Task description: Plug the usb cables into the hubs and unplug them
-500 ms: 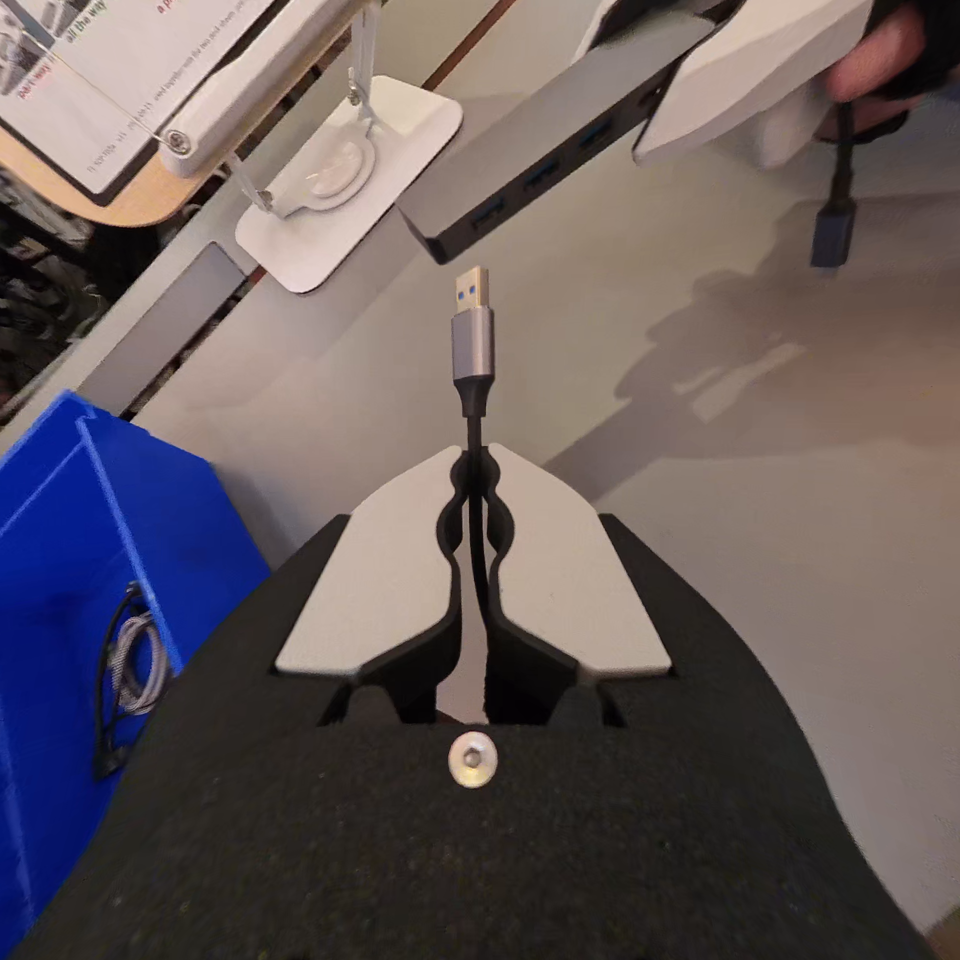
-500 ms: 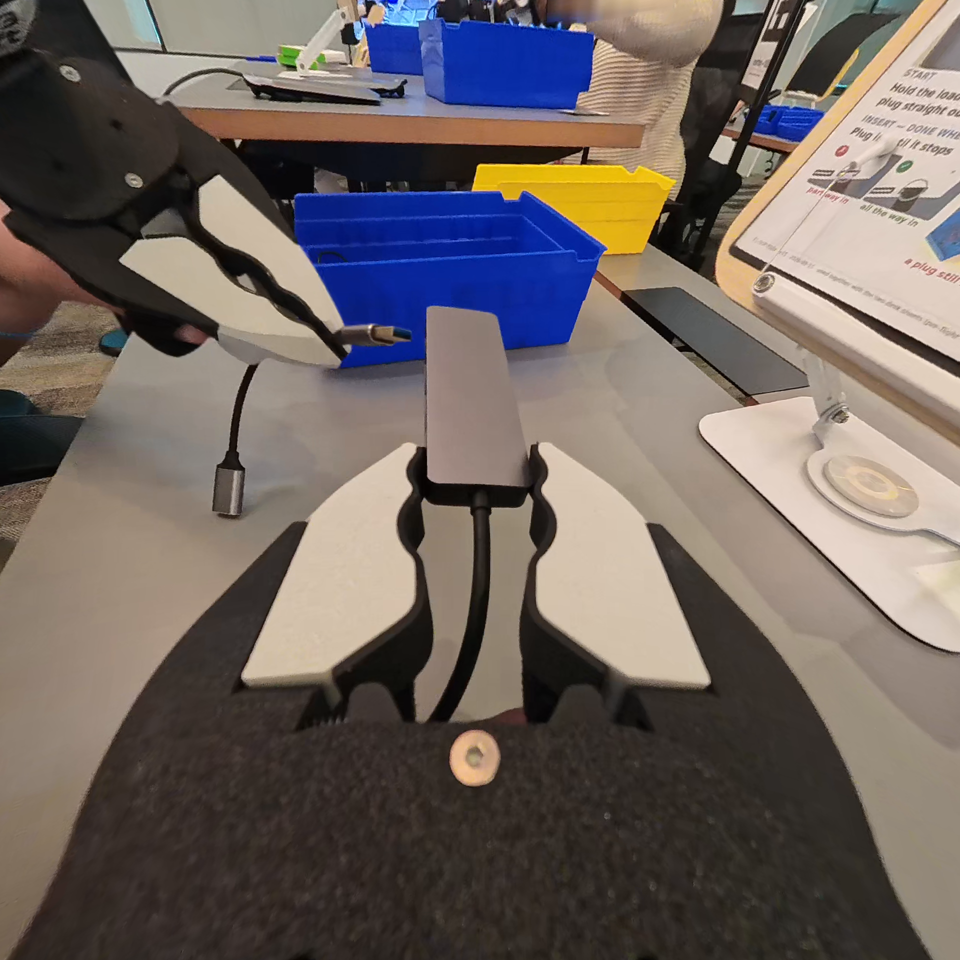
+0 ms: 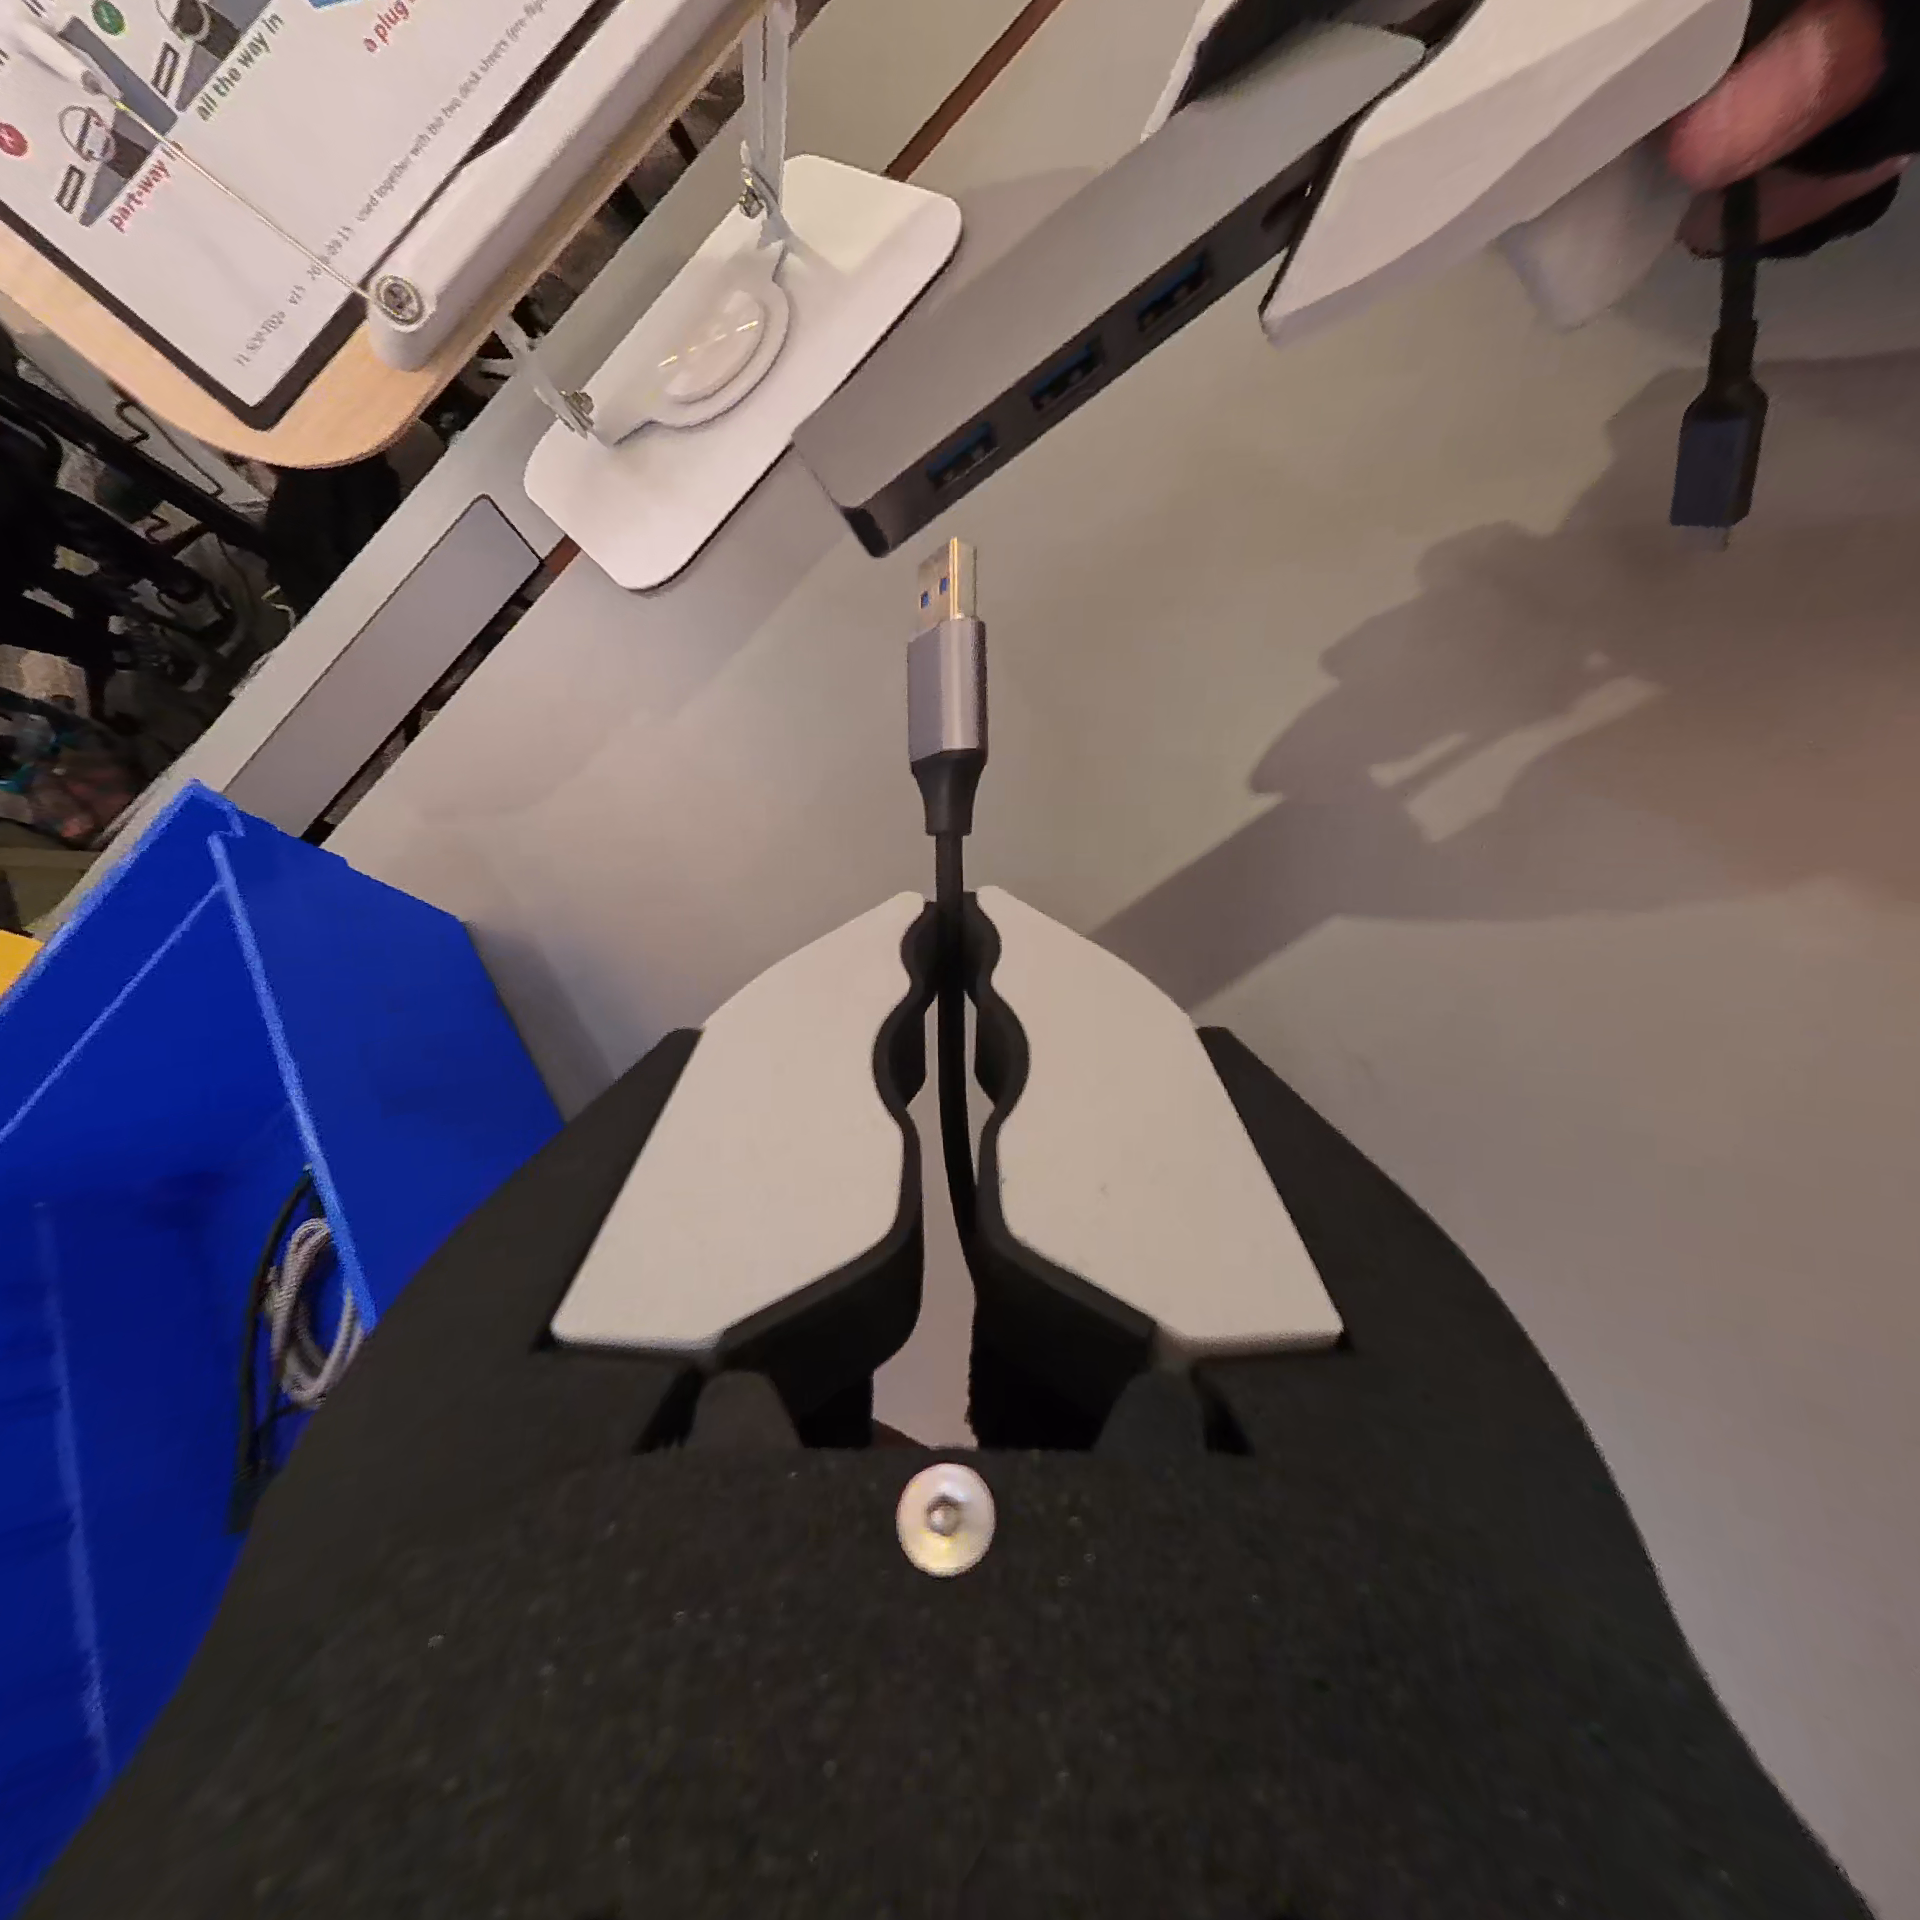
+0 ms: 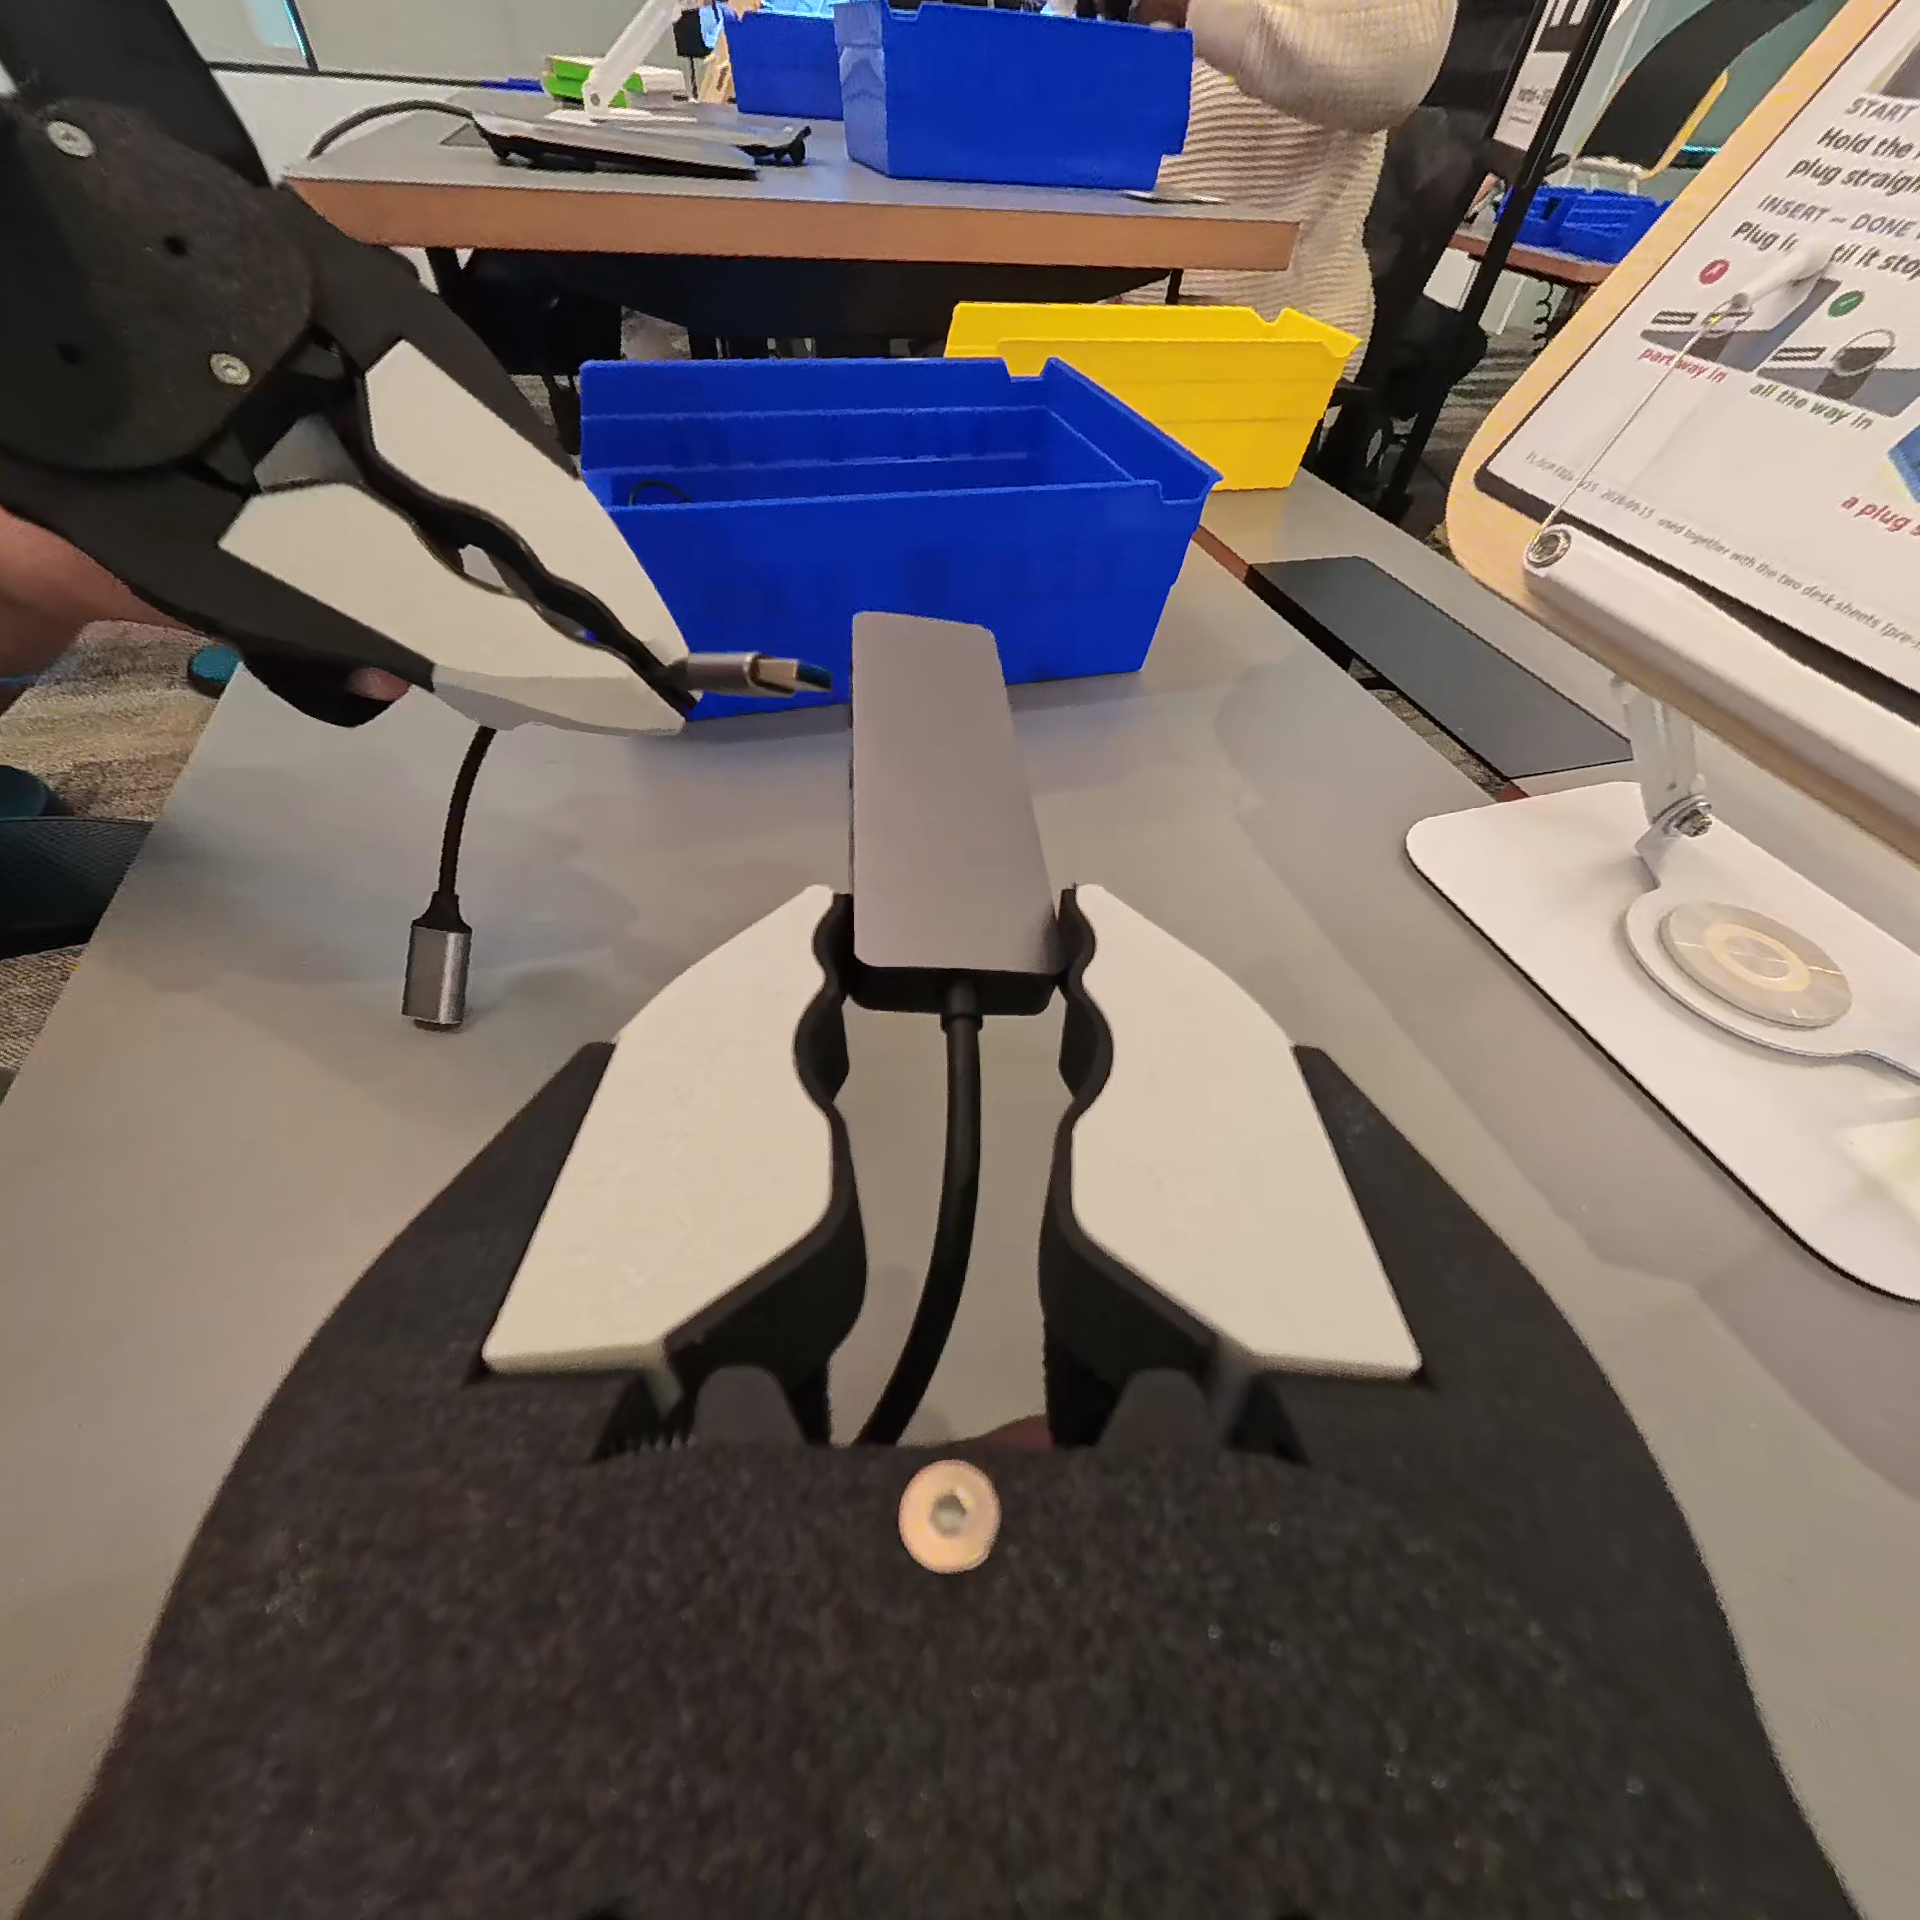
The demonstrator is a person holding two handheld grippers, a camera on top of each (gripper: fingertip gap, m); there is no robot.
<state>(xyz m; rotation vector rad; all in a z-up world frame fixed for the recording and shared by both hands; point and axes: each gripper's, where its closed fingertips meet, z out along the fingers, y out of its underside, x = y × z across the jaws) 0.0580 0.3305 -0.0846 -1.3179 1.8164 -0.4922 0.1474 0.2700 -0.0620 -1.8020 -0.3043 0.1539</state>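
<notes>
Grey slab-shaped metal USB hub [image 4: 940, 790]: clamped in our right gripper [image 4: 951, 935]. Silver USB-A plug on black cable [image 3: 948, 665]: pinched in our left gripper [image 3: 948, 914], just short of the ports. Next, we judge, a straight push in.

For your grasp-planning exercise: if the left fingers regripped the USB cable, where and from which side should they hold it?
Probably the USB plug's grey metal shell, fingers closing on its broad flat faces from behind. The left gripper now pinches the thin cable, leaving the plug free to wobble short of the hub.
</notes>
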